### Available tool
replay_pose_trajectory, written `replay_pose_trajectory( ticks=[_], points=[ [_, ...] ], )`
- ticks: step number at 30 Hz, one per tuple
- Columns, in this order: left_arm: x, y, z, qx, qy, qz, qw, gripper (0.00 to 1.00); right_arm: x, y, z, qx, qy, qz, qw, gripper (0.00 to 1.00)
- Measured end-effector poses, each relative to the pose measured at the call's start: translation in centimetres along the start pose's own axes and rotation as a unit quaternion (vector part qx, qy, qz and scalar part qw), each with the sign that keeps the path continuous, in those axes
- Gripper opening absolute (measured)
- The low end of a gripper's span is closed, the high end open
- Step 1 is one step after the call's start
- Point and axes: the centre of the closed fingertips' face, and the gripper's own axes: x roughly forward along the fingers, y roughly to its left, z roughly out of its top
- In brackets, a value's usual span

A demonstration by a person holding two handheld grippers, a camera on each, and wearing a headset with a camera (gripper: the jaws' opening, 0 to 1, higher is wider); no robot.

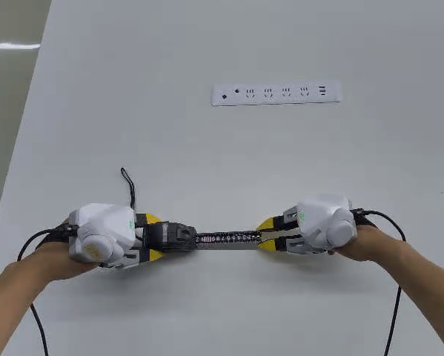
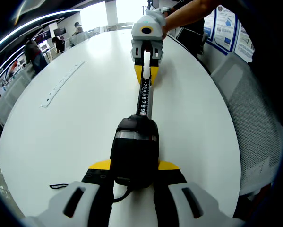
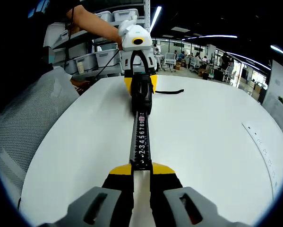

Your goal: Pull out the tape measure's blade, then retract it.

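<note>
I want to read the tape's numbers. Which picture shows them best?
The right gripper view: the blade runs close, its numbers big and clear. The left gripper view shows them smaller; in the head view they are tiny blurs.

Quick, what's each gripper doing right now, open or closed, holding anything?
Left gripper: closed on the tape measure body.
Right gripper: closed on the end of the blade, which is pulled out between the two grippers.

white table [image 1: 207,44], power strip [image 1: 276,93], mesh chair [image 2: 254,123]
</note>
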Motion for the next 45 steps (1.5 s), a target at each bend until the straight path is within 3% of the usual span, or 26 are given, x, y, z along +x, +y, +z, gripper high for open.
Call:
replay_pose_trajectory(
  ticks=[45],
  points=[
    [0.1,-0.1,0.0,-0.001,0.004,-0.004,1.0000,0.28,-2.9,0.2,-2.5,0.015,0.008,-0.006,0.9998,0.09]
  ],
)
